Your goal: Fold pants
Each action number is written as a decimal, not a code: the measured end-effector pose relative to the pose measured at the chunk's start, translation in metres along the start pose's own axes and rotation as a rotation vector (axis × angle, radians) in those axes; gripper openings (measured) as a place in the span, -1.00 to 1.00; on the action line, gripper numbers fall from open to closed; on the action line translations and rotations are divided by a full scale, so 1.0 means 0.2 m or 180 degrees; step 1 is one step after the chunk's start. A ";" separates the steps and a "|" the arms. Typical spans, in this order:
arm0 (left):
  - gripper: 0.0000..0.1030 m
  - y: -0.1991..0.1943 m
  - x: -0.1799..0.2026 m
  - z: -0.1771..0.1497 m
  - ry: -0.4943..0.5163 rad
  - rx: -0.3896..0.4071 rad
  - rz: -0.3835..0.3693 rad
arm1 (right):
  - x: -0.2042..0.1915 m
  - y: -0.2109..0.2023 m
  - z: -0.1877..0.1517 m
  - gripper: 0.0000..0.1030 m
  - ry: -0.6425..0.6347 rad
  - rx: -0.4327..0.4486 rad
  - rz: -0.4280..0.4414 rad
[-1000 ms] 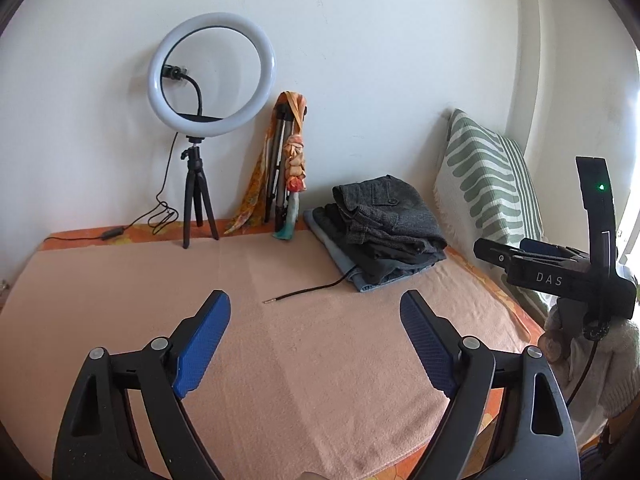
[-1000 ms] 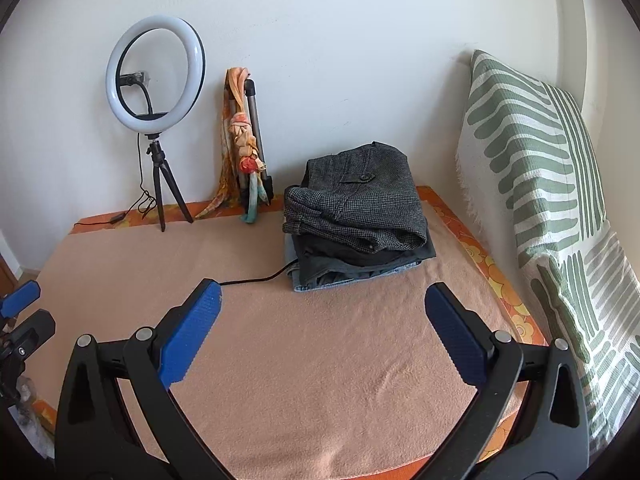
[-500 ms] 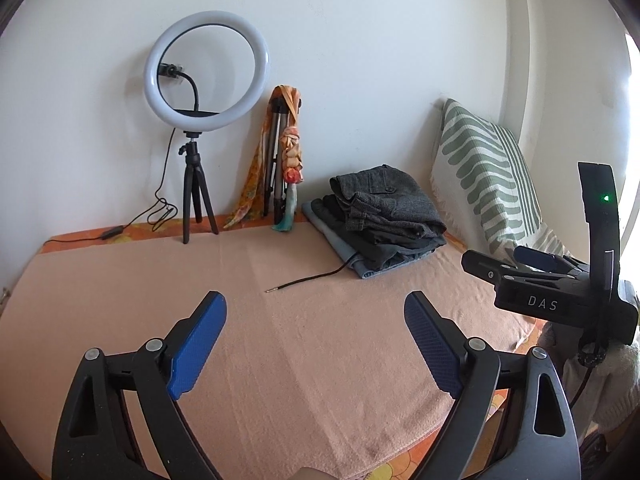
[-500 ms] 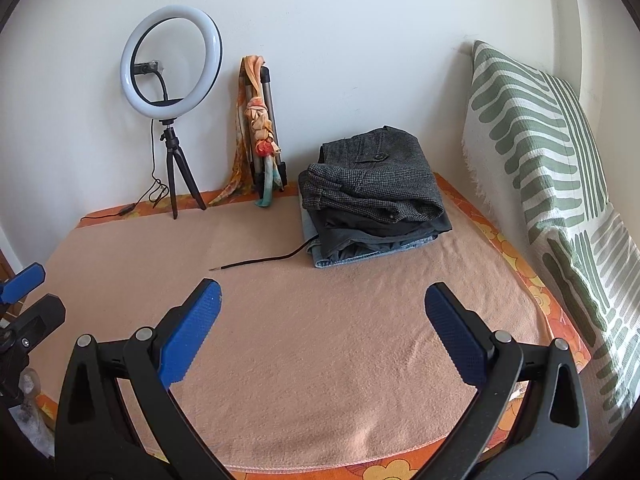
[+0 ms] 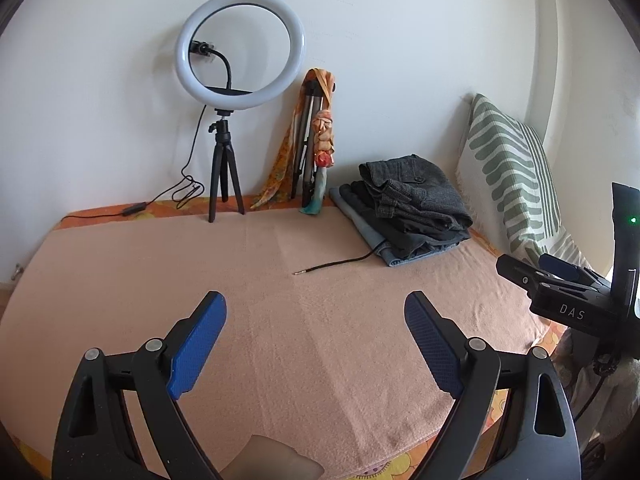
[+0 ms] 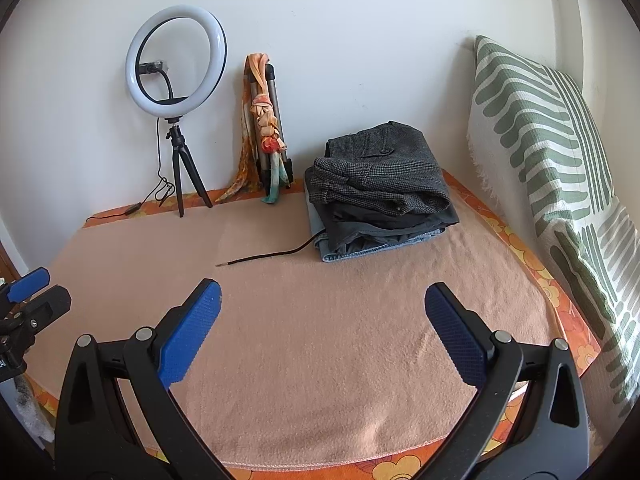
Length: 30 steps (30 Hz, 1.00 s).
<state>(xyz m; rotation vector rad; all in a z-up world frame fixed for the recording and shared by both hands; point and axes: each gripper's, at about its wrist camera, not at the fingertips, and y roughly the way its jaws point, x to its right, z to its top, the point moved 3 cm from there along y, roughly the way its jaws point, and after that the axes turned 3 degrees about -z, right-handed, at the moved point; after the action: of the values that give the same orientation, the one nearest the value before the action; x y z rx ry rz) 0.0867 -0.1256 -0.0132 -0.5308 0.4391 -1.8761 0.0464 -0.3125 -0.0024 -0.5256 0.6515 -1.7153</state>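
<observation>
Ring light point(image 5: 240, 50): stood on a small tripod at the back left by the wall, presumably set aside so the middle is kept free.
Left gripper point(image 5: 316, 340): held over the peach blanket point(image 5: 280, 320) with its jaws spread wide; nothing is gripped.
Scarf-wrapped tripod point(image 6: 264, 132): leaned folded against the wall, out of the working area.
Drawstring point(image 6: 272, 256): trailed out from the stack across the blanket; its inner end is hidden under the layers.
Pants point(image 6: 380, 176): folded and stacked at the back right, the grey tweed pair uppermost; how many pairs lie beneath cannot be counted with certainty.
Right gripper point(image 6: 324, 336): likewise held wide apart and unloaded, well short of the stack.
Striped cushion point(image 6: 552, 152): propped at the right edge, partly cut off by the frame.
</observation>
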 end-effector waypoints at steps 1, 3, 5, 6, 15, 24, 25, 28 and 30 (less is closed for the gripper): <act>0.76 0.00 -0.01 0.00 -0.0003 0.0002 0.0008 | 0.00 0.00 0.00 1.00 -0.0001 0.0004 -0.0011; 0.76 -0.01 -0.03 0.00 -0.0011 0.0003 0.0026 | 0.00 0.00 0.00 1.00 -0.0004 0.0011 -0.0034; 0.76 -0.01 -0.04 0.00 -0.0029 0.0002 0.0027 | 0.00 0.00 -0.01 1.00 0.0004 0.0007 -0.0036; 0.76 -0.02 -0.04 0.00 -0.0034 0.0000 0.0025 | 0.00 0.00 -0.01 1.00 0.0005 0.0004 -0.0033; 0.76 -0.03 -0.03 0.00 0.0015 0.0028 0.0023 | 0.01 0.01 -0.01 1.00 0.0006 -0.0003 -0.0032; 0.77 -0.03 -0.01 0.00 0.0046 0.0040 0.0021 | 0.01 0.02 -0.01 1.00 0.0025 -0.0014 -0.0019; 0.77 -0.03 -0.01 0.00 0.0057 0.0044 0.0024 | 0.01 0.02 -0.01 1.00 0.0028 -0.0016 -0.0013; 0.77 -0.03 -0.01 0.00 0.0070 0.0049 0.0027 | 0.01 0.02 -0.02 1.00 0.0046 -0.0027 -0.0011; 0.77 -0.03 -0.01 0.00 0.0072 0.0050 0.0026 | 0.01 0.02 -0.02 1.00 0.0057 -0.0037 -0.0004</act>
<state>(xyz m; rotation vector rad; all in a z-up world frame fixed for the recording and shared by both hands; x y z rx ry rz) 0.0819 -0.1214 -0.0098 -0.4970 0.4405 -1.8780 0.0464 -0.3146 -0.0088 -0.5193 0.6744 -1.7200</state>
